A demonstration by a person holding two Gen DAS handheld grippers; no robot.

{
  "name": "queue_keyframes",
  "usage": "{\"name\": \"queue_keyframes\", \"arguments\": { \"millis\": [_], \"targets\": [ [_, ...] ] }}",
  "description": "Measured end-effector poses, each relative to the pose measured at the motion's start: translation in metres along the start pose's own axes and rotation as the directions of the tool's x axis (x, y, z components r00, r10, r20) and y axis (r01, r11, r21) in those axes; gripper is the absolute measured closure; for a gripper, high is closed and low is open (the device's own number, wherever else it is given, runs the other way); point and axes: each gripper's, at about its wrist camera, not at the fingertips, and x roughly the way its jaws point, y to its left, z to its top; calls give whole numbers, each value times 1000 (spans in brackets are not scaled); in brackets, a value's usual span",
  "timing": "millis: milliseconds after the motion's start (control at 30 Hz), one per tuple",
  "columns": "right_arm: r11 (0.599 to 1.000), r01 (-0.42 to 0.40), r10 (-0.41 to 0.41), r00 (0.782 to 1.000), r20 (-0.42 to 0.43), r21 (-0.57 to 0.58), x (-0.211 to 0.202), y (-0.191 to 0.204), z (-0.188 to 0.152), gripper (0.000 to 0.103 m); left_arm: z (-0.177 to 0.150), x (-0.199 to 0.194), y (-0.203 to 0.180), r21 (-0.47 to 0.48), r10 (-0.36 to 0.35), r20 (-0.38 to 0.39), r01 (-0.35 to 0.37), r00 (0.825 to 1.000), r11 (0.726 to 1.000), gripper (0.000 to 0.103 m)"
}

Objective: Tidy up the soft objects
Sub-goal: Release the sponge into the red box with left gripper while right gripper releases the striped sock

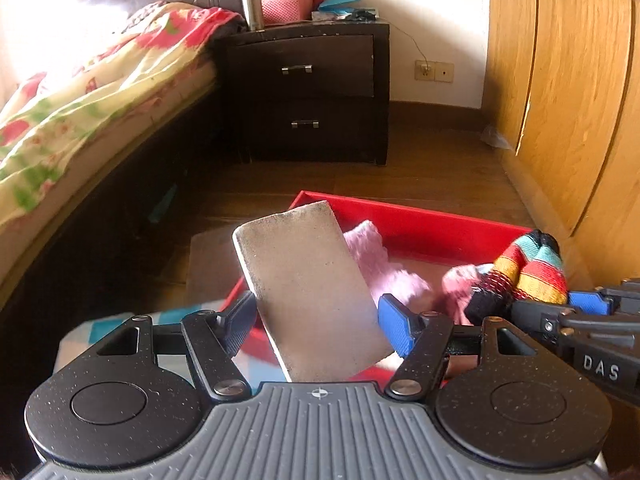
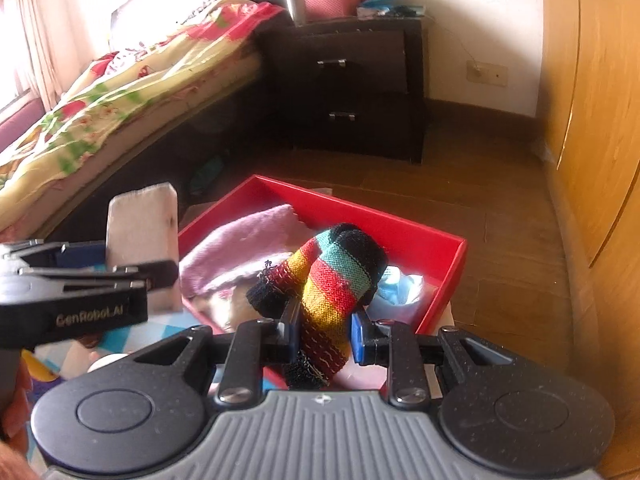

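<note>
A grey sponge block is clamped, tilted, between the pads of the left hand-held gripper and held above the near left corner of the red tray. A folded striped sock is pinched in the closed right hand-held gripper over the same tray, where a pink cloth and a pale blue cloth are lying.

I see a bed with a floral quilt at left. Beside it, I note a dark two-drawer nightstand bearing a steel flask and a pink basket. A wooden wardrobe stands at right; a wall socket lies between.
</note>
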Motion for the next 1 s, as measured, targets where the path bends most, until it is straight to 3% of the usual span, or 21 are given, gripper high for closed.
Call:
{"name": "queue_keyframes", "arguments": {
  "millis": [333, 500, 700, 1000],
  "targets": [
    [1000, 28, -28, 999, -19, -13, 30, -5, 0, 96, 15, 33, -4, 19, 32, 2, -32, 999, 999, 33],
    [999, 42, -42, 999, -14, -16, 30, -7, 1, 60, 18, 35, -6, 26, 41, 6, -41, 999, 999, 21],
    [999, 32, -32, 999, 2, -8, 22, -6, 4, 56, 21, 30, -6, 23, 58, 8, -58, 998, 998, 12],
    [999, 46, -46, 999, 30, 6, 4, -6, 2, 53, 21, 2, 6, 13, 56, 12, -57, 998, 998, 10]
  ]
}}
